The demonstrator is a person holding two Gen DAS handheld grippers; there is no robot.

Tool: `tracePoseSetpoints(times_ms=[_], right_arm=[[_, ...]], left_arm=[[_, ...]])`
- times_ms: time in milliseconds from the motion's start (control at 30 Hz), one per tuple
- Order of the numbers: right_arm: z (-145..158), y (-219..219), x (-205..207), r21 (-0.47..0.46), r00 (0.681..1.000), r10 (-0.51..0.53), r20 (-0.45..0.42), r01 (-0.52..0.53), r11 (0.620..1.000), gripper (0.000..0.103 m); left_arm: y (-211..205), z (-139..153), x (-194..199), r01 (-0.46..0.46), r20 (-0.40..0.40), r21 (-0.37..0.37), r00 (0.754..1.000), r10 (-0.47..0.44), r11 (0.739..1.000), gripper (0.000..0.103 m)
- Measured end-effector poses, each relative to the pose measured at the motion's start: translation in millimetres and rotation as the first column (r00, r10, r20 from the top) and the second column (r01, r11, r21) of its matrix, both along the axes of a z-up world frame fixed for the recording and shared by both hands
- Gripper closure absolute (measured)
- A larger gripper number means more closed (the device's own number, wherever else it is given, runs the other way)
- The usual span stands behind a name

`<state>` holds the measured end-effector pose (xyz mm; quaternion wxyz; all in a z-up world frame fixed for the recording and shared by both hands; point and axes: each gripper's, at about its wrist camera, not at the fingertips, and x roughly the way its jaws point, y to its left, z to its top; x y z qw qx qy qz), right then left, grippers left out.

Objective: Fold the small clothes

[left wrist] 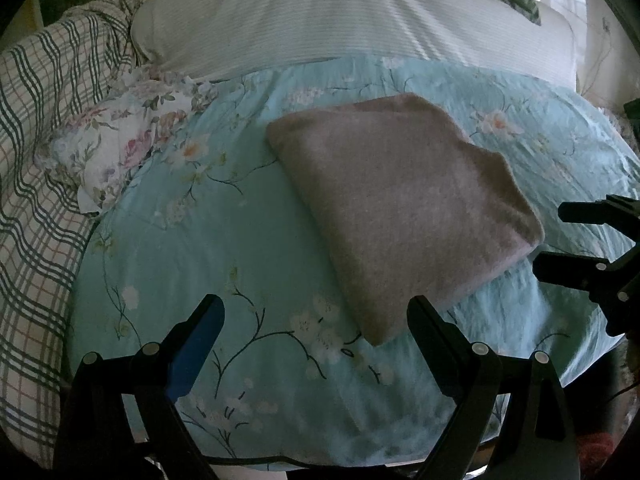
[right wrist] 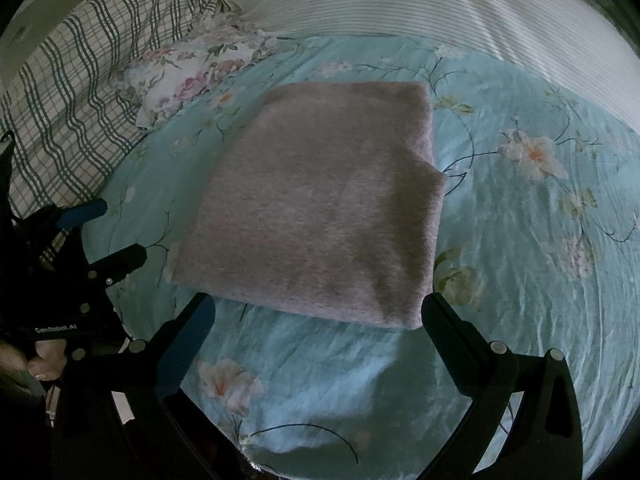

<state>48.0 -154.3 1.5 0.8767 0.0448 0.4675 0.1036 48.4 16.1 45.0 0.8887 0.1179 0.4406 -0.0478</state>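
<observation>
A folded pinkish-grey garment (left wrist: 400,204) lies flat on the light blue floral bedsheet (left wrist: 224,248); it also shows in the right wrist view (right wrist: 320,208). My left gripper (left wrist: 316,312) is open and empty, just in front of the garment's near corner. My right gripper (right wrist: 318,308) is open and empty at the garment's near edge. The right gripper shows at the right edge of the left wrist view (left wrist: 556,240), open beside the garment. The left gripper shows at the left of the right wrist view (right wrist: 120,232), open.
A white floral pillow (left wrist: 116,148) lies left of the garment. A green plaid blanket (left wrist: 44,160) runs along the left side. A white striped quilt (left wrist: 340,16) covers the far part of the bed. The bed's front edge is just below the grippers.
</observation>
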Motion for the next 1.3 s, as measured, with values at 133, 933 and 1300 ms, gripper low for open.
tracePoseSetpoints(times_ms=[133, 933, 1300], right_arm=[[0.2, 0.5, 0.1, -0.002, 1.0, 0.001, -0.002, -0.001, 1.0, 0.0], [1.4, 2.9, 1.8, -0.005, 1.0, 0.007, -0.002, -0.007, 1.0, 0.0], [5.1, 5.6, 3.4, -0.003, 1.0, 0.008, 0.004, -0.008, 1.0, 0.0]], left_arm=[[-0.7, -0.3, 0.9, -0.003, 0.001, 0.002, 1.0, 0.003, 1.0, 0.01], [-3.3, 1.3, 0.7, -0.008, 0.014, 0.013, 1.0, 0.008, 1.0, 0.01], [-9.5, 3.6, -1.0, -0.016, 0.019, 0.014, 1.0, 0.016, 1.0, 0.01]])
